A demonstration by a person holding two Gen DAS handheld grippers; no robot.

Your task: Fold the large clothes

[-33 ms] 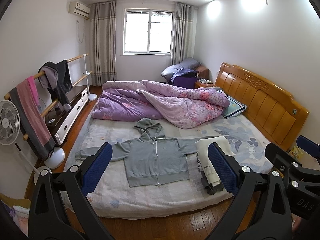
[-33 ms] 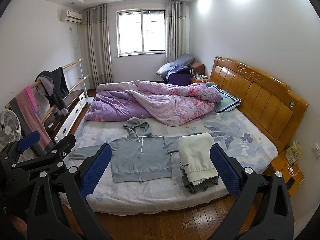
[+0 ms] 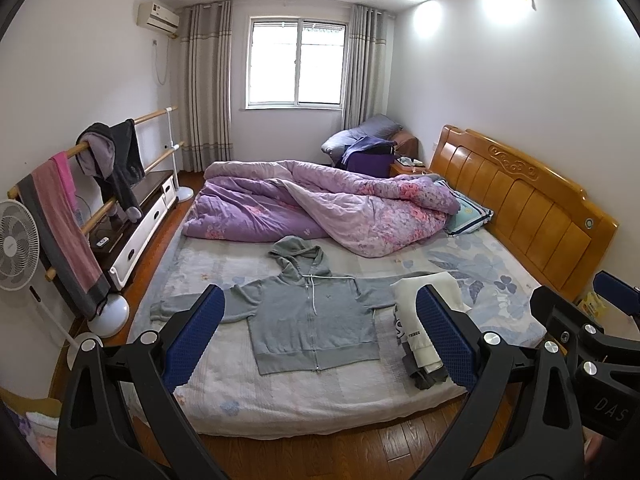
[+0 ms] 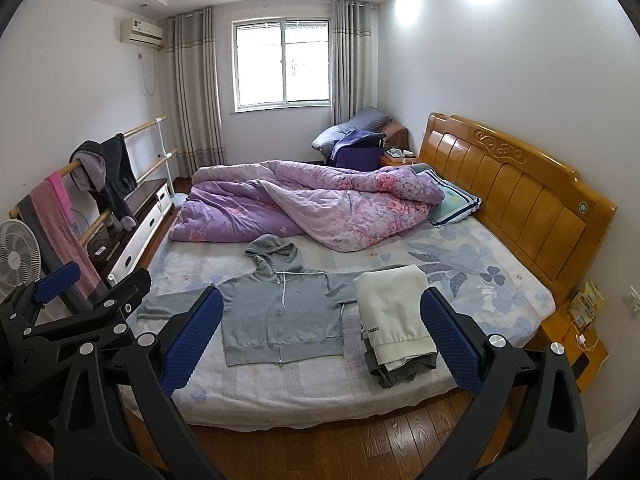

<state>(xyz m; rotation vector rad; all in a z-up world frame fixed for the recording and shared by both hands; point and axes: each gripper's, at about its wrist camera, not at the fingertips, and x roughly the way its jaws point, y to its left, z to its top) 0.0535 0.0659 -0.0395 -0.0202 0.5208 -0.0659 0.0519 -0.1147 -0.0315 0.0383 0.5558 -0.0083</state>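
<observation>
A grey zip hoodie (image 3: 312, 320) lies flat and face up on the bed, sleeves spread, hood toward the quilt; it also shows in the right wrist view (image 4: 280, 316). To its right sits a stack of folded clothes (image 3: 424, 328) with a cream garment on top (image 4: 394, 312). My left gripper (image 3: 320, 340) is open and empty, held back from the bed's near edge. My right gripper (image 4: 322, 340) is open and empty too, beside the left one.
A rumpled purple quilt (image 3: 320, 208) covers the far half of the bed. A wooden headboard (image 3: 520, 204) stands at the right. A rail with hung clothes (image 3: 100, 168), a fan (image 3: 16, 244) and a low cabinet (image 3: 136, 216) line the left. Wood floor (image 4: 320, 440) runs along the bed's near edge.
</observation>
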